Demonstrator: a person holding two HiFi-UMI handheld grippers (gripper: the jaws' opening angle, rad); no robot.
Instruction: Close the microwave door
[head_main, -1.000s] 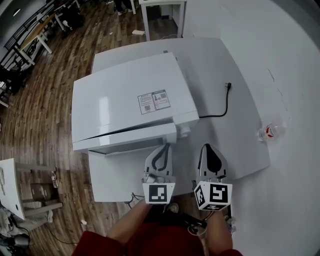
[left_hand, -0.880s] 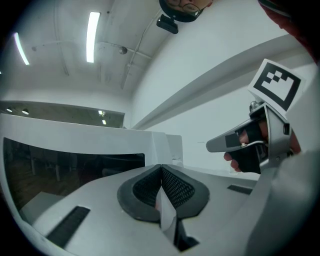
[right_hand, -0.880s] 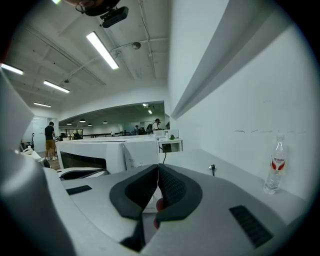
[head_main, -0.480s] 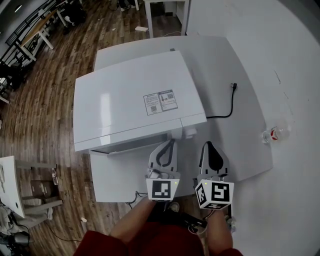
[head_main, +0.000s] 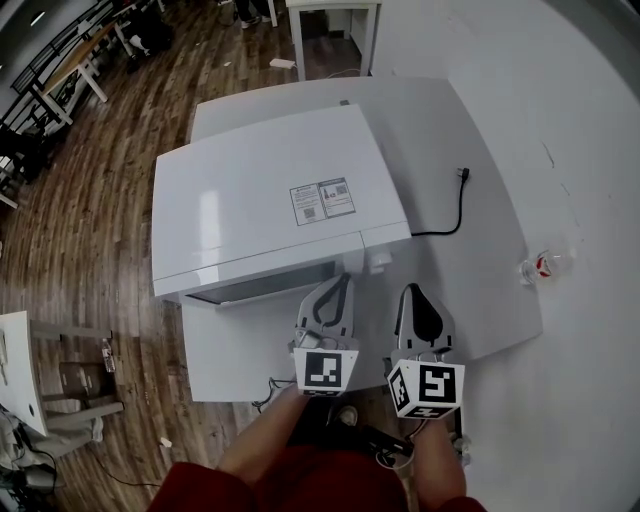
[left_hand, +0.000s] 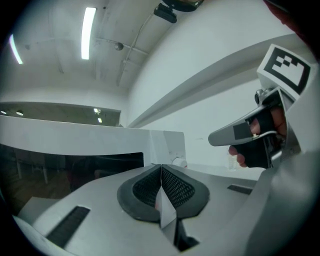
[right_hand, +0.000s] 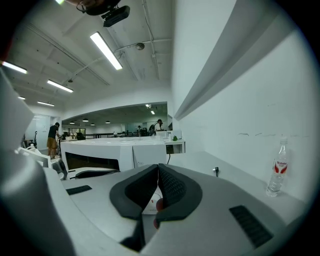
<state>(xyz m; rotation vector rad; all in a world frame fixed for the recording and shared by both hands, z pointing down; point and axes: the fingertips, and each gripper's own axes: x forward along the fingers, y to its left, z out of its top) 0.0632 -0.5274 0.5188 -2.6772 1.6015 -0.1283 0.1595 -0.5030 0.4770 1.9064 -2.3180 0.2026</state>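
Head view showed the microwave door (head_main: 262, 284) running crosswise above the bench (head_main: 480, 250), nearly flush, directly ahead of the left gripper (head_main: 342, 280), the nearer one. Its jaws and the right gripper (head_main: 412, 293) jaws were pressed together, holding nothing.

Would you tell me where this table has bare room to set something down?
Bare table lies between the power cord, the bottle and the right gripper; another strip runs past the cord's plug. The microwave front is crowded by the left gripper.
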